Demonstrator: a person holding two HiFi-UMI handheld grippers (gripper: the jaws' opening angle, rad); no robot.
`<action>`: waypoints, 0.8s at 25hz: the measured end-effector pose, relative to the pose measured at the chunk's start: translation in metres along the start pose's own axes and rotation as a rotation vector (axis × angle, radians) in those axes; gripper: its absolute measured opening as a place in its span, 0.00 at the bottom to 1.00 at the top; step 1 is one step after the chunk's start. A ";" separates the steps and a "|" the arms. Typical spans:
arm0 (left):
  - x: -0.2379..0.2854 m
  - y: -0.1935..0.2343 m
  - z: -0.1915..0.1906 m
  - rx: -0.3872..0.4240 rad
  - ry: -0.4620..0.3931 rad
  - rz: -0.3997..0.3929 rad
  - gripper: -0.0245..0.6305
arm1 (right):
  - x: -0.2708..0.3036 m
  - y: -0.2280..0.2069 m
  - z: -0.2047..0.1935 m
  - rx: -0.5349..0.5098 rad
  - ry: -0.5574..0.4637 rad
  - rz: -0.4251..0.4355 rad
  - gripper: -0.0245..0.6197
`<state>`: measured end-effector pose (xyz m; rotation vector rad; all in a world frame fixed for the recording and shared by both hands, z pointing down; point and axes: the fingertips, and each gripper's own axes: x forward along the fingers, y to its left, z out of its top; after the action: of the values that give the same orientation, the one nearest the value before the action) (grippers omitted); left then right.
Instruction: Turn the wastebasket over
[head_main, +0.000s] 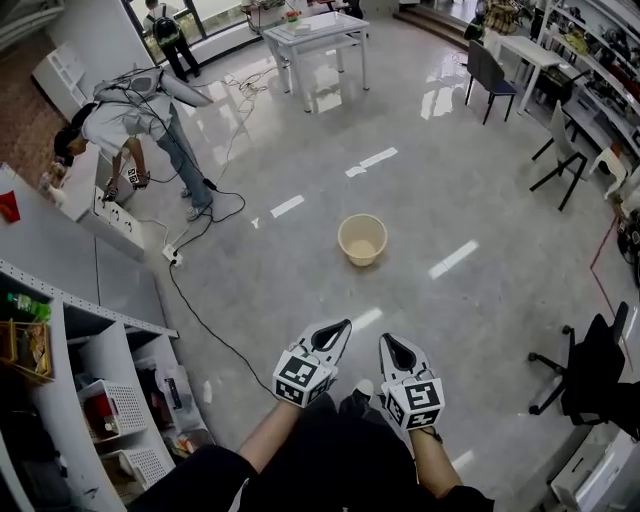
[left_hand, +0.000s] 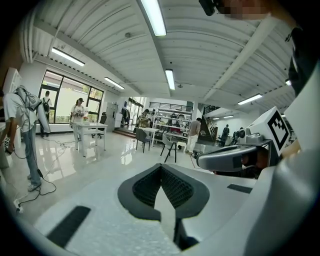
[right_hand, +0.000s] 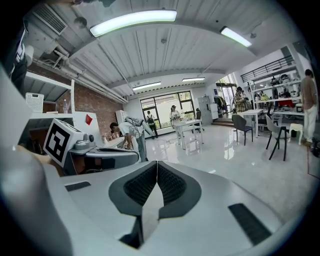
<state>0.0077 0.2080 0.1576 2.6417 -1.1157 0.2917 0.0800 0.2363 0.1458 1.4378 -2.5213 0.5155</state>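
Note:
A cream wastebasket stands upright on the glossy grey floor, mouth up, in the middle of the head view. My left gripper and right gripper are held side by side well short of it, both pointing toward it. Each is shut with nothing between its pads. In the left gripper view my left gripper has its jaws pressed together, and the right gripper view shows my right gripper the same way. The wastebasket is hidden below the jaws in both gripper views.
A person bends over a white counter at the left, with black cables trailing across the floor. A white table stands far ahead. Shelving fills the lower left. A black office chair stands at the right.

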 end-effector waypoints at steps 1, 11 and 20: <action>0.000 -0.002 -0.002 0.002 0.004 0.002 0.05 | -0.001 -0.002 -0.002 0.006 0.001 0.001 0.05; 0.003 0.002 -0.005 0.006 0.018 0.018 0.05 | 0.002 -0.006 -0.005 0.023 0.003 0.010 0.06; 0.021 -0.001 0.001 0.022 0.023 -0.007 0.05 | 0.005 -0.023 0.003 0.029 -0.017 -0.008 0.06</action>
<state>0.0225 0.1940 0.1621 2.6540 -1.1017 0.3337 0.0968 0.2202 0.1493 1.4682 -2.5298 0.5431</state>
